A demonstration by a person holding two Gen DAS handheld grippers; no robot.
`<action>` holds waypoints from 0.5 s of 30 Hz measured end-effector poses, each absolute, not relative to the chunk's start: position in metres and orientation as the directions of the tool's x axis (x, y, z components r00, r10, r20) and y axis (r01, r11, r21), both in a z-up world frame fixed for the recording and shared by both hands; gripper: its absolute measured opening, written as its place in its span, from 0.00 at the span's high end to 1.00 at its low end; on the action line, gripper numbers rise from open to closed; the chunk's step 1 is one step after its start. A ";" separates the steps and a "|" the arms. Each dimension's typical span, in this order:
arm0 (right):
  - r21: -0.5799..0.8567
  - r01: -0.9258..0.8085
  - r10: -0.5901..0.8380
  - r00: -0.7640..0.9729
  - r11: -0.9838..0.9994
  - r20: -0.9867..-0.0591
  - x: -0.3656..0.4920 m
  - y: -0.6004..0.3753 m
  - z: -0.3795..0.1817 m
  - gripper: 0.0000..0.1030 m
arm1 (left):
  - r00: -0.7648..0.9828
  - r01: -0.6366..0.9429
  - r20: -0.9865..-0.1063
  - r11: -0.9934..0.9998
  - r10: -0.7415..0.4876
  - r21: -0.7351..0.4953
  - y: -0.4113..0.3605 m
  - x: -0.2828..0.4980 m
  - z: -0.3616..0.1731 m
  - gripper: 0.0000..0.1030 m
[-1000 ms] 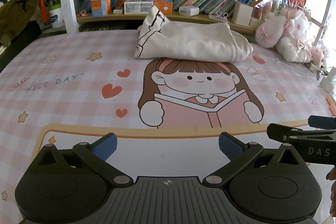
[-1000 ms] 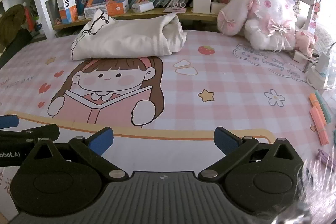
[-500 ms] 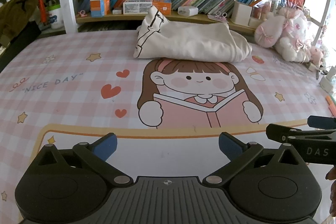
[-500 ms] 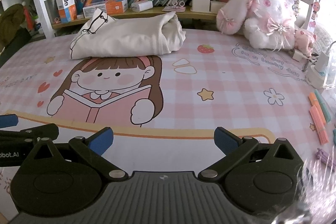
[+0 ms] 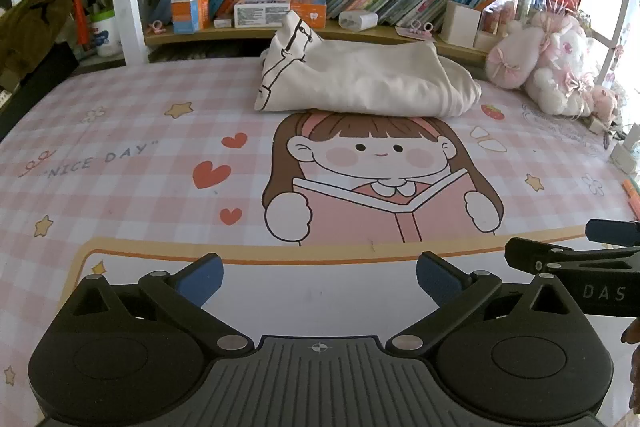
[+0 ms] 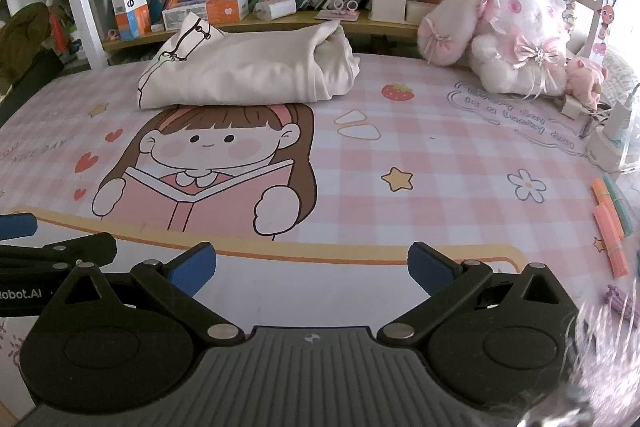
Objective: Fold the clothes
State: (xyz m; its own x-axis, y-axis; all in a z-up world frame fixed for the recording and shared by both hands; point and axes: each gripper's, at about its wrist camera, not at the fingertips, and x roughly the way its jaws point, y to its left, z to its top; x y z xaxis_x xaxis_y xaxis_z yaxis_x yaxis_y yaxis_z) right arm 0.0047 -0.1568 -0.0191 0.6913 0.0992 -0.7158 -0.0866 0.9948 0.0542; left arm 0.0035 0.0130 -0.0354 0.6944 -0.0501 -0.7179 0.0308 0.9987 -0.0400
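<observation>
Left gripper (image 5: 319, 273) jaws apart, nothing between, low centre of frame above pink checked mat (image 5: 120, 163). Right gripper (image 6: 312, 263) same, jaws apart, empty. Cream garment (image 5: 360, 83) lay bundled upper centre, at mat's far edge below bookshelf (image 5: 280, 31), well apart from both.

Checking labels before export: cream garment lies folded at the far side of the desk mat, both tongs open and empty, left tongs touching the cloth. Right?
One thing is off: the left tongs are not touching the cream garment. The left wrist view shows them open, well short of it, over the near edge of the desk mat. The rest holds: the right tongs are open and empty too.
</observation>
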 end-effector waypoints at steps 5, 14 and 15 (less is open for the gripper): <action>0.053 -0.089 0.100 0.689 0.995 -0.718 0.005 -0.156 -0.020 0.00 | 0.690 0.033 -0.722 0.999 -0.050 -0.038 0.013 0.005 -0.036 0.00; 0.052 -0.094 0.102 0.681 0.994 -0.725 0.007 -0.155 -0.022 0.00 | 0.700 0.053 -0.710 0.997 -0.078 -0.057 0.014 0.004 -0.036 0.00; 0.051 -0.094 0.102 0.681 0.994 -0.726 0.007 -0.154 -0.022 0.00 | 0.700 0.054 -0.710 0.997 -0.079 -0.058 0.014 0.005 -0.036 0.00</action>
State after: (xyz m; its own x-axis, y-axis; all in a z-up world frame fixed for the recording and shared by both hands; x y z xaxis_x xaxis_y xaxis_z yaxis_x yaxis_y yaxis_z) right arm 0.0073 -0.1545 -0.0218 0.6806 0.1018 -0.7255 -0.0941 0.9942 0.0512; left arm 0.0049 0.0144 -0.0361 0.6998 -0.0792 -0.7099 0.0538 0.9969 -0.0582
